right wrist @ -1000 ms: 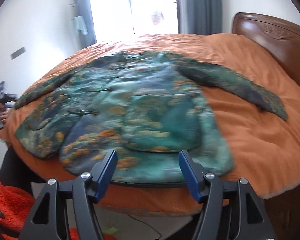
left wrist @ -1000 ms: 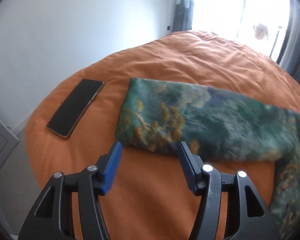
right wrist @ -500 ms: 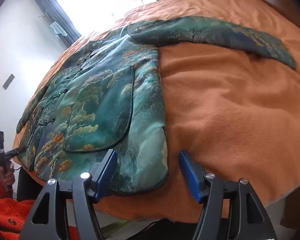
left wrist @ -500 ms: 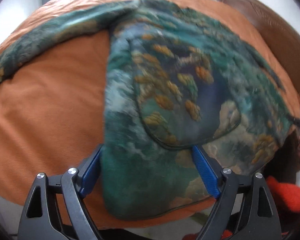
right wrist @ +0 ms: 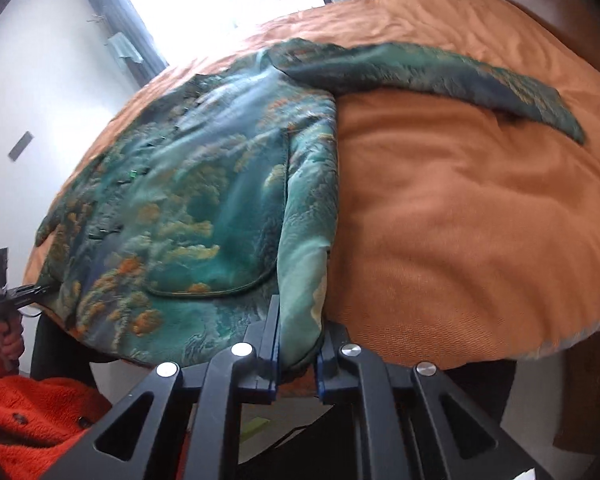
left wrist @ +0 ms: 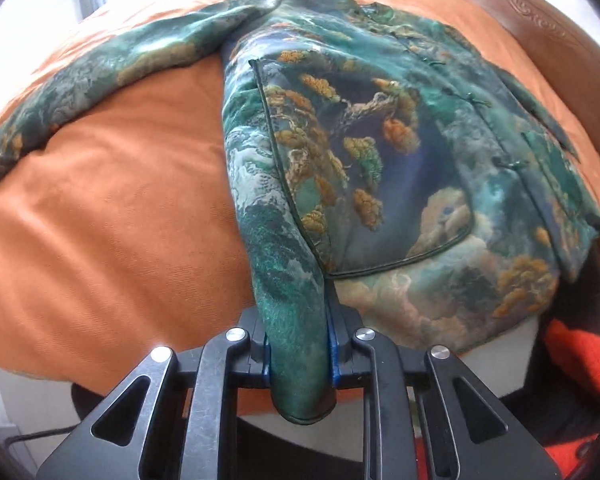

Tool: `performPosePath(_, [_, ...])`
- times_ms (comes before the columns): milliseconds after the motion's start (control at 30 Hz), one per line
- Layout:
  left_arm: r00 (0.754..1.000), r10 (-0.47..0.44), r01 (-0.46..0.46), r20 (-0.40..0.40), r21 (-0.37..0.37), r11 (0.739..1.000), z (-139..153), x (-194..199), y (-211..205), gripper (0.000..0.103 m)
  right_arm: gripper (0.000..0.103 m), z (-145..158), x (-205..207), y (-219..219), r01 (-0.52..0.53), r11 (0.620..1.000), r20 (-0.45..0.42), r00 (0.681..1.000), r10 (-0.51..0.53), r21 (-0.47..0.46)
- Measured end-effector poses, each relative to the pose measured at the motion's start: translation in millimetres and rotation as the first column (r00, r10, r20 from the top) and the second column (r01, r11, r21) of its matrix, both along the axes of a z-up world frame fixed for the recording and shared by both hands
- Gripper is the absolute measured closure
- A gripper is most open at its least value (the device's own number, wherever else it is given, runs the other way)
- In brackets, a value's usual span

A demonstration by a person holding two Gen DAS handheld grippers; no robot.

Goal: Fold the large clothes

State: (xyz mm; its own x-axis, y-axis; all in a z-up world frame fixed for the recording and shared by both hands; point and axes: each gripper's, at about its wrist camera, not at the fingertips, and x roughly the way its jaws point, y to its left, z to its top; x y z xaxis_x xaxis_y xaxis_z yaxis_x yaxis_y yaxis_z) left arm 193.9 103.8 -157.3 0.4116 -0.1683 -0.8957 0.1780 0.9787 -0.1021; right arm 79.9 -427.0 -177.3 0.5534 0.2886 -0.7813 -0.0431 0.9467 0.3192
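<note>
Clearly both closing jaws hide the jacket (left wrist: 379, 140) hem corners they pinch.

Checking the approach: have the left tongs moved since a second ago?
Yes. The left tongs moved from the sleeve, toward the headboard, onto the jacket hem, closing.

Swung from the sleeve end a second ago to the jacket (left wrist: 379, 152) hem; left gripper (left wrist: 300, 356) now closing on its bunched left corner, no longer spread wide. Likewise the right gripper (right wrist: 296, 360), moved from mid-hem to the right corner, jaws closing on the fabric.
</note>
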Motion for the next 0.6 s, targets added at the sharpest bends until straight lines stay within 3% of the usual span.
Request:
performPosePath(200, [0.989, 0.011, -0.021, 0.146, 0.065, 0.998, 40, -19, 8, 0.039, 0.055, 19, -5, -9, 0.046, 0.997, 0.067, 0.997, -0.043, -0.054])
performPosePath(333, [0.946, 0.065, -0.085, 0.316, 0.052, 0.995, 82, -26, 9, 0.011, 0.053, 40, -9, -24, 0.105, 0.99, 0.126, 0.988, -0.093, -0.095])
performPosePath(500, [0.851, 0.097, -0.119, 0.516, 0.01, 0.993, 122, -13, -20, 0.003, 0.042, 77, 6, -43, 0.179, 0.975, 0.228, 0.963, -0.145, -0.134])
performPosePath(600, [0.825, 0.106, -0.117, 0.555, -0.015, 0.993, 129, 2, -39, 0.003, 0.041, 101, 24, -64, 0.223, 0.97, 0.286, 0.939, -0.188, -0.095])
